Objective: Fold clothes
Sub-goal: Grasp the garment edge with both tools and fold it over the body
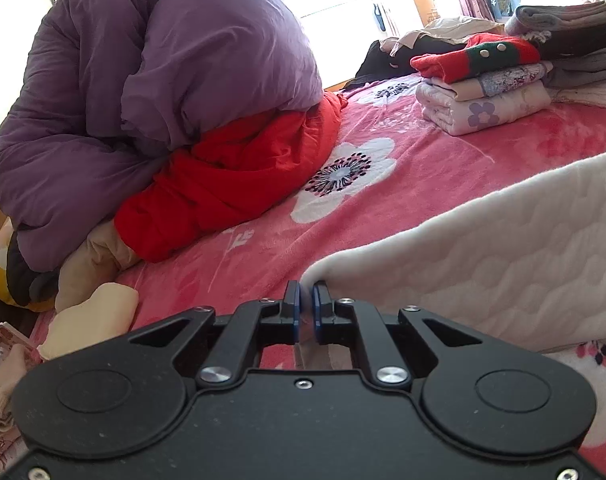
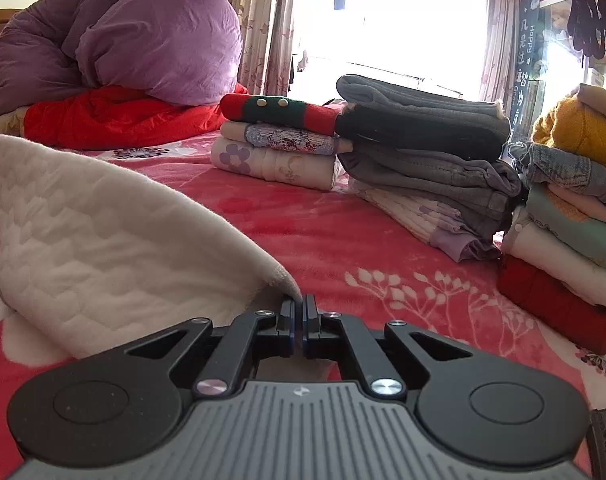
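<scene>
A white quilted garment (image 1: 503,248) lies on the pink flowered bed cover (image 1: 443,152). My left gripper (image 1: 306,300) is shut on its left corner, and the cloth stretches away to the right. In the right wrist view the same garment (image 2: 103,232) spreads to the left, and my right gripper (image 2: 300,312) is shut on its right corner. The cloth arches up between the two grippers, slightly lifted off the bed cover (image 2: 343,232).
A purple duvet (image 1: 163,72) on red bedding (image 1: 231,184) is piled at the back left. Stacks of folded clothes stand at the back: a red-green top on floral pieces (image 2: 279,148), grey pieces (image 2: 423,148), and a mixed stack at the right (image 2: 571,240). A cream item (image 1: 91,320) lies near left.
</scene>
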Demonstrator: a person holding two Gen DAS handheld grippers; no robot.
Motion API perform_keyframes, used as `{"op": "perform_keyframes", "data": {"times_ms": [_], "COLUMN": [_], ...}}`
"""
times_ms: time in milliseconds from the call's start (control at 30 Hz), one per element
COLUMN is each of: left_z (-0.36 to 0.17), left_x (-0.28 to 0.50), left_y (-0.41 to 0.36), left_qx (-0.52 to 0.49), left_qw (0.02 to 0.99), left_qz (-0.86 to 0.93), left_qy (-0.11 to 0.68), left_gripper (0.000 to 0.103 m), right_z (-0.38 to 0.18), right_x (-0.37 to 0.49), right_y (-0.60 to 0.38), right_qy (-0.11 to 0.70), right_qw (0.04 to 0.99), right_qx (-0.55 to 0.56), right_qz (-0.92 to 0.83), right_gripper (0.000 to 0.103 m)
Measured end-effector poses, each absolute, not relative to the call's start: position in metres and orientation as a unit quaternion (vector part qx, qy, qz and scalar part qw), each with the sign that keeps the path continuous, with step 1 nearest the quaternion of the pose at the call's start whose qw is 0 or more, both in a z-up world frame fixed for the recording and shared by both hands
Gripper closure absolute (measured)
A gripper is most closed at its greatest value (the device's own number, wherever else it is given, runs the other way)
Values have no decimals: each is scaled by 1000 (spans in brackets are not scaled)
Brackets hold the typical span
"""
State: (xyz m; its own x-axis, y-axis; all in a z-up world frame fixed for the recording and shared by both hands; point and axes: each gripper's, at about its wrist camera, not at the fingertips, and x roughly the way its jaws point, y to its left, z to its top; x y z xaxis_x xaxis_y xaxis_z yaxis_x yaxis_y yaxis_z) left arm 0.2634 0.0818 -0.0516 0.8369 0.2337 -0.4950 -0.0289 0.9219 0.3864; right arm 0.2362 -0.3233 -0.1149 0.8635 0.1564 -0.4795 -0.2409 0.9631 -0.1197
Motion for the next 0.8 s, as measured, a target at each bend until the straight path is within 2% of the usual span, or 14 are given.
{"op": "perform_keyframes", "data": {"times_ms": [800], "left_z": [-91], "left_x": [347], "left_y": [70], "left_qx": [200], "left_qw": [937], "left_qz": [50], "left_qy": [283], "left_gripper": [98], "right_z": [-135], "right_x": [283], "right_y": [-318], "right_qy": [279], "right_qw": [955], "right_qx": [-66], "right_qz": [78], "right_gripper": [100]}}
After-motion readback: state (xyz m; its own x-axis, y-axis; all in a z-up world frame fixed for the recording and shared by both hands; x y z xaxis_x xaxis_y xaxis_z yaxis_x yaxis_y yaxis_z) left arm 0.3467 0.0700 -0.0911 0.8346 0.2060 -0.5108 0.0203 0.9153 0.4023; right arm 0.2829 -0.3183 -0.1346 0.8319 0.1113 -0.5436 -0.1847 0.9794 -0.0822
